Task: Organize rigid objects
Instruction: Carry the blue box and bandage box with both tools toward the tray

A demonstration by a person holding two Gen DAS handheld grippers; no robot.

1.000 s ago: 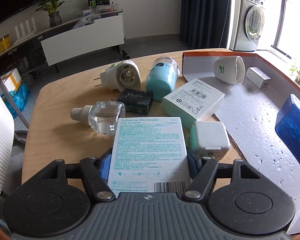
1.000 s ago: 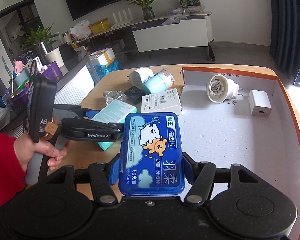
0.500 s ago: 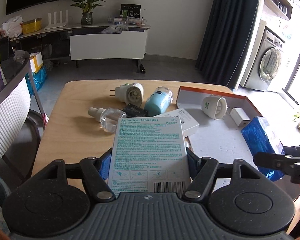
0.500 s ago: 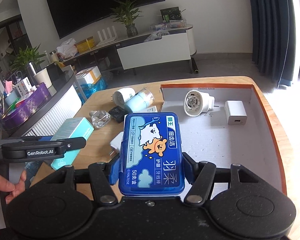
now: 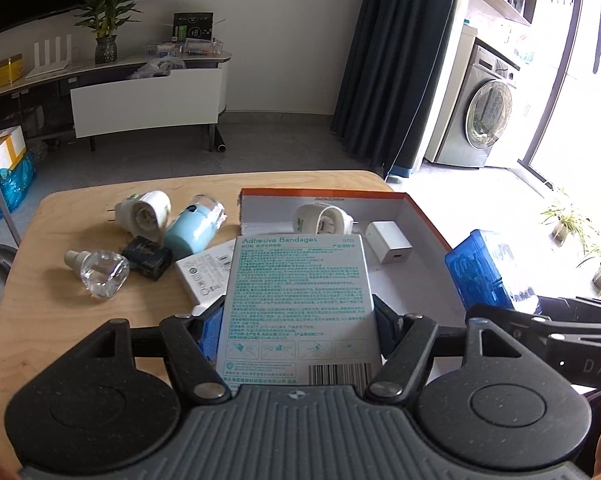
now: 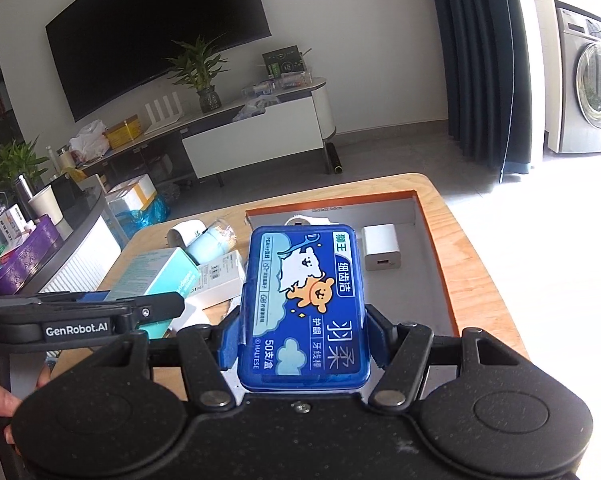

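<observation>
My left gripper (image 5: 298, 320) is shut on a pale adhesive bandages box (image 5: 298, 300), held above the near edge of the wooden table (image 5: 52, 312). My right gripper (image 6: 300, 336) is shut on a blue floss-pick box (image 6: 304, 304), raised over the shallow orange-rimmed tray (image 6: 432, 240). In the tray (image 5: 420, 284) lie a white plug-in device (image 5: 324, 220) and a white charger cube (image 5: 388, 240). The blue box (image 5: 488, 272) shows at the right of the left wrist view; the bandages box (image 6: 156, 276) shows at the left of the right wrist view.
Left of the tray lie a white plug-in device (image 5: 144, 212), a light blue cylinder (image 5: 194, 230), a clear bottle (image 5: 98, 270), a small black box (image 5: 146, 258) and a white flat box (image 5: 204, 274). A grey counter (image 6: 80, 248) stands left of the table.
Both grippers rose and pulled back from the table with their boxes still held, so the table and tray now look smaller and farther. The left gripper also shifted toward the tray.
</observation>
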